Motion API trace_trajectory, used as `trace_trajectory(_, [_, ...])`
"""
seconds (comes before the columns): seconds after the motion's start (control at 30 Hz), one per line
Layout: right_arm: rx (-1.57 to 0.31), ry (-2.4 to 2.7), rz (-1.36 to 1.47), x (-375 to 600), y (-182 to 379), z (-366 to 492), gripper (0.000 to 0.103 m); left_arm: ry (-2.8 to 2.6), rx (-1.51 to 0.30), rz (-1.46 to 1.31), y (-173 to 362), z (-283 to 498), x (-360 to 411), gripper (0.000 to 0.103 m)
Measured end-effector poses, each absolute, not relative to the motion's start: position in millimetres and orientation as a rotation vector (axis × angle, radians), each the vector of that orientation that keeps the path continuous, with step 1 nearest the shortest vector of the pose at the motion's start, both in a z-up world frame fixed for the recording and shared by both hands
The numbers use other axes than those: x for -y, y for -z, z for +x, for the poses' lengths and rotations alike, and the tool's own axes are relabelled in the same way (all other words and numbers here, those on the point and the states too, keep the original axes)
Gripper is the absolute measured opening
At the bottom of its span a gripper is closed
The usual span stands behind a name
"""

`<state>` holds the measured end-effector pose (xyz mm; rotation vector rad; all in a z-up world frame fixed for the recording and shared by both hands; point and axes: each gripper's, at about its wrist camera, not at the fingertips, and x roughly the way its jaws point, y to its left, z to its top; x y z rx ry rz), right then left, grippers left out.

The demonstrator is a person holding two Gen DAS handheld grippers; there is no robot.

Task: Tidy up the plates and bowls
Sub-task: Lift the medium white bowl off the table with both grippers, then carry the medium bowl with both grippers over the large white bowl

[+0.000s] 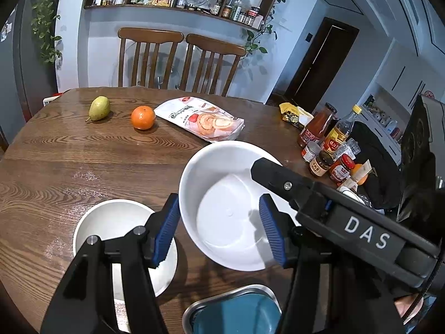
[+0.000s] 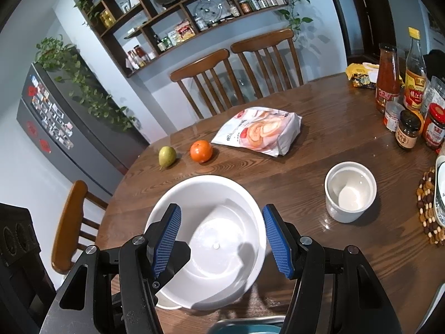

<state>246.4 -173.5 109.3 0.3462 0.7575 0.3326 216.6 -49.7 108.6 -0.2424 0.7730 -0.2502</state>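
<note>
Your left jaws (image 1: 219, 231) stand partly open, astride the near wall of the large white bowl (image 1: 222, 189): one pad lies against the outside, the other hangs over the inside without pressing, so they grip nothing. Your right jaws (image 2: 222, 239) are also partly open around that bowl, one pad just beside its right wall; I cannot tell whether they bear on it. The bowl sits tilted, its edge over the smaller white bowl (image 1: 111, 222) on the desk (image 1: 83, 161), not nested with it. Just beside them, at the near edge, is a steel-rimmed dish with a blue inside (image 1: 233, 311). Well apart to the right stands a white pot (image 2: 350, 192), and a plate (image 2: 440, 192) rests on a beaded mat. By my reading you are early on: nothing is stacked yet, and every piece has to be gathered.
</note>
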Motion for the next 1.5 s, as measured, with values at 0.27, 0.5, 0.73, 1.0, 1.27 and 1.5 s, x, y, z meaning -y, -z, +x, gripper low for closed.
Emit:
trace_trajectory(0.27, [-0.760, -0.338, 0.346, 171, -110, 246, 0.064, 0.241, -0.774, -0.240, -109, 215, 50, 0.056])
trace_trajectory(0.5, [-0.762, -0.337, 0.345, 170, -110, 246, 0.064, 0.234, -0.775, -0.240, -108, 214, 49, 0.056])
trace_trajectory(0.73, [-0.765, -0.344, 0.338, 167, -108, 248, 0.064, 0.229, -0.772, -0.238, -107, 212, 45, 0.057])
trace_trajectory(1.0, [-0.784, -0.379, 0.309, 153, -105, 247, 0.064, 0.207, -0.777, -0.240, -104, 205, 35, 0.060])
trace_trajectory(1.27, [-0.794, -0.391, 0.295, 145, -102, 247, 0.064, 0.183, -0.789, -0.237, -101, 202, 28, 0.060])
trace_trajectory(1.5, [-0.791, -0.402, 0.308, 138, -98, 249, 0.064, 0.159, -0.800, -0.240, -99, 201, 22, 0.060])
